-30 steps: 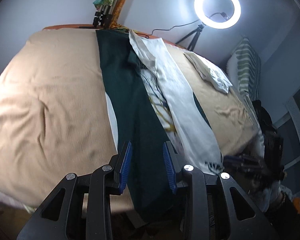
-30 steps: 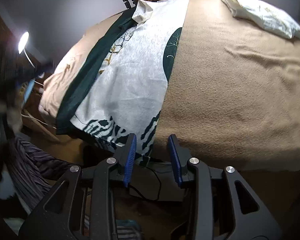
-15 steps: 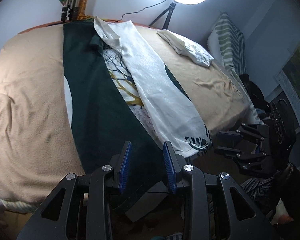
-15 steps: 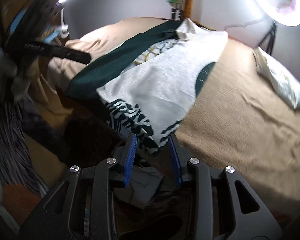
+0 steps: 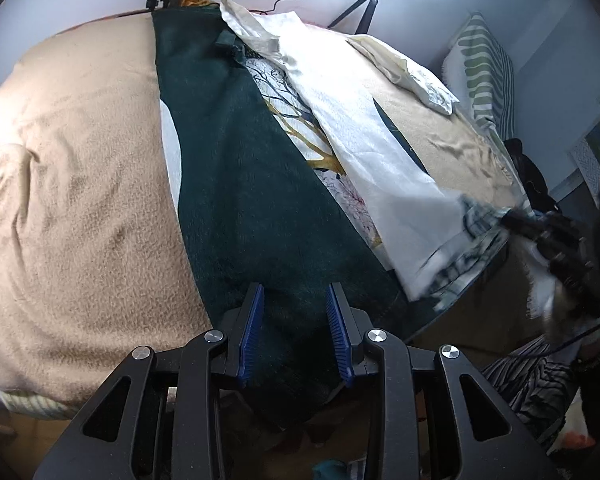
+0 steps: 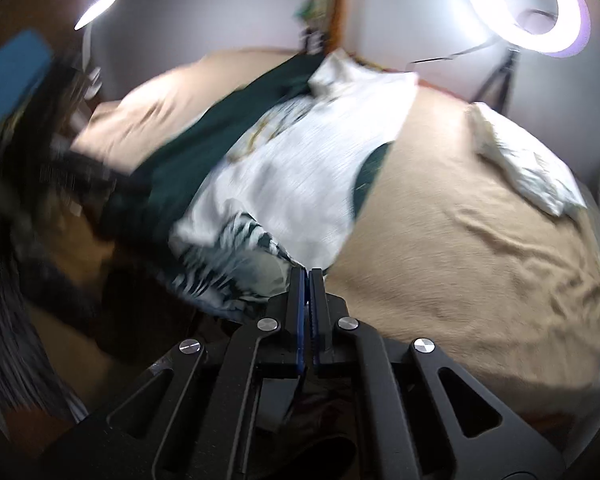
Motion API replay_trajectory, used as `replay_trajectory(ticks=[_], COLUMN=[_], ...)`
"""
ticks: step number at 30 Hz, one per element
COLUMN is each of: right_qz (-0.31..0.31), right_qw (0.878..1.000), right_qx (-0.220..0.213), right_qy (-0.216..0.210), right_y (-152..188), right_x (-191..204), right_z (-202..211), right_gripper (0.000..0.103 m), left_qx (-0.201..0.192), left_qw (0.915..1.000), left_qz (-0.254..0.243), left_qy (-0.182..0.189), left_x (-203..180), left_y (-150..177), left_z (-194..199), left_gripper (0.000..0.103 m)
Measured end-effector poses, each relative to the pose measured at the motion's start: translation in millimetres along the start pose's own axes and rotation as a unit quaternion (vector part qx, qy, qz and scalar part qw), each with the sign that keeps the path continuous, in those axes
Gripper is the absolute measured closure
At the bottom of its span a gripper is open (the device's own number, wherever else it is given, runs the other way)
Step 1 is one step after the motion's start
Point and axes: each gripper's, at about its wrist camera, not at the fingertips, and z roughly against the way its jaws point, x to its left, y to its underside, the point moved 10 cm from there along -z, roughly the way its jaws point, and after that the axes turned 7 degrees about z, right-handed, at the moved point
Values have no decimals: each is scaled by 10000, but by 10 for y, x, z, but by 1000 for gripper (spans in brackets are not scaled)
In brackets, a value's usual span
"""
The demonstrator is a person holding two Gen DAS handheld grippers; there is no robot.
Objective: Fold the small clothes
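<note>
Right claw (image 6: 308, 280) pressed together on the near hem corner of the shirt (image 6: 300, 184), at the striped print; cloth bunches up toward the tips, so the pinch looks real, though motion blur hides the exact bite; likely taken here so the hem can be carried over for a fold. Left claw (image 5: 296, 312) stands apart over the green panel (image 5: 260, 208) at the near edge, gripping nothing; whether the pads touch the cloth I cannot tell; probably poised for the other hem corner, so both ends lift evenly.

Shirt lies lengthwise on the bed (image 5: 72, 168), collar (image 5: 256, 36) at the far end, hem at the near edge and partly hanging off; white side already folded in over the printed middle, green side flat beside it; judged early in the fold, sides in, length not yet halved.

Outward: a folded pale garment (image 6: 528, 160) well apart on the bed's far right; a striped pillow (image 5: 484, 68) beyond it; ring light (image 6: 528, 4) on its stand behind the bed; a small lamp (image 6: 98, 8) at the left.
</note>
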Motion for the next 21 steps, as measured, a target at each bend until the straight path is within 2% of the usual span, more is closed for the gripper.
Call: replay_trajectory(ticks=[4,9,12,14,16,18,19,21], right_qz=[-226,337,218,53,-153,-309,-410,-624], right_qw=[9984,9974,9980,9989,9991,9989,9984,9968], right_qx=[9,616,591,455,380,346,367,459], right_qy=[522,180,101,47,-58,-80,-125,-213], right_y=[2,428,504,485,443,410,419,457], right_x=[-52,267,272,239,163,100,76,29], right_z=[122,29,123,190,177,120,69,-38], right_gripper=[100,100,100,100,94,72,68,66], left_qx=[-14,-55,-145,-205,-305,-356,-361,-360], left_qw=[10000,9999,9992,9975,9962,9954,9955,9963], left_qz=[1,86,329,523,507,371,213,-192], left_qy=[9,25,149,439,644,806,845,758], left_x=[22,81,117,31,-150,-358,-505,-750], left_y=[25,55,57,47,17,-8,-23,-25], left_z=[25,102,180,226,252,243,216,135], left_gripper=[73,73,73,73,73,73,73,72])
